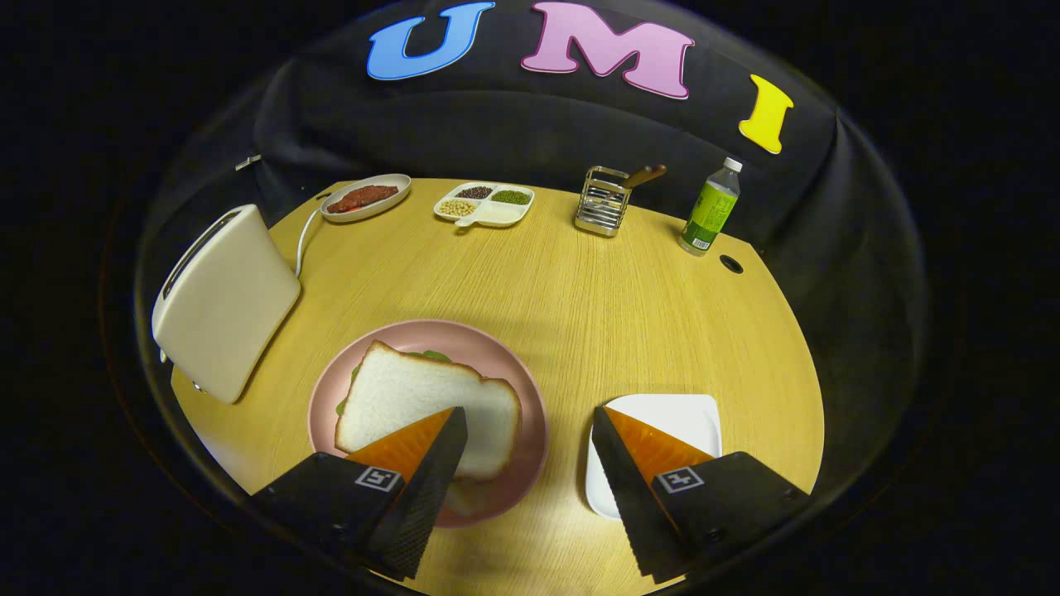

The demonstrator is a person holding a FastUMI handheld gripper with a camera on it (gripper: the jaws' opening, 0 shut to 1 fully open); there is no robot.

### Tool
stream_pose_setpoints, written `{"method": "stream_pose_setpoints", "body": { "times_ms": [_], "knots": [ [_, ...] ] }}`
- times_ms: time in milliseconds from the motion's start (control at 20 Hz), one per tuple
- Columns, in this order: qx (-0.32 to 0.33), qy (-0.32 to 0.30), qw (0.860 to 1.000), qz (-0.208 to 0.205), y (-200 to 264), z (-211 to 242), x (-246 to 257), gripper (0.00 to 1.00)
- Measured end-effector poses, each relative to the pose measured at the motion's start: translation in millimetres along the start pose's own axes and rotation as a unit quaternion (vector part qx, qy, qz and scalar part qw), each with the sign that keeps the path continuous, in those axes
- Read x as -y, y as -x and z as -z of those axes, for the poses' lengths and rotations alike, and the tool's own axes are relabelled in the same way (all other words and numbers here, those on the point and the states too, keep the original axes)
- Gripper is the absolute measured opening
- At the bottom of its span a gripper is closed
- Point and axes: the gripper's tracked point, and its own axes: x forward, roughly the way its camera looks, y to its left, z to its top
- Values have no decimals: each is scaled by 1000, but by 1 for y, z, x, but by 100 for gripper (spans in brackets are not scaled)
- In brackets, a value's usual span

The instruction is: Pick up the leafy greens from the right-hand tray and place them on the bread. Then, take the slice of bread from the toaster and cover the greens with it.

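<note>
Two fingers of the gripper (526, 430) stand wide apart over the wooden table (580, 290), nothing held between them. The left finger hangs over the pink plate (530, 397); the right finger hangs over the white tray (687, 414), which shows bare.

On the pink plate lies a slice of bread (406, 397), and leafy greens (431, 356) peek out from under its far edge and its left side (whether another slice lies beneath cannot be told).

The toaster (224, 302) stands left of the plate, its cord running toward the back.

Along the far edge, from left:
- an oval dish (397, 186) holding something red;
- a divided tray (522, 211), three compartments filled with dark, green and pale beans, the fourth looking bare;
- a wire holder (600, 207) with a wooden handle sticking out;
- a green-labelled bottle (710, 207), upright.
</note>
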Motion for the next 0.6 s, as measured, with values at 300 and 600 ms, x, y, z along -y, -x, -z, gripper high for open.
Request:
{"method": "stream_pose_setpoints", "body": {
  "times_ms": [300,600],
  "knots": [
    [79,-7,997,-21,60,-46,0,97],
    [164,1,985,-49,129,-97,-7,98]
  ]
}}
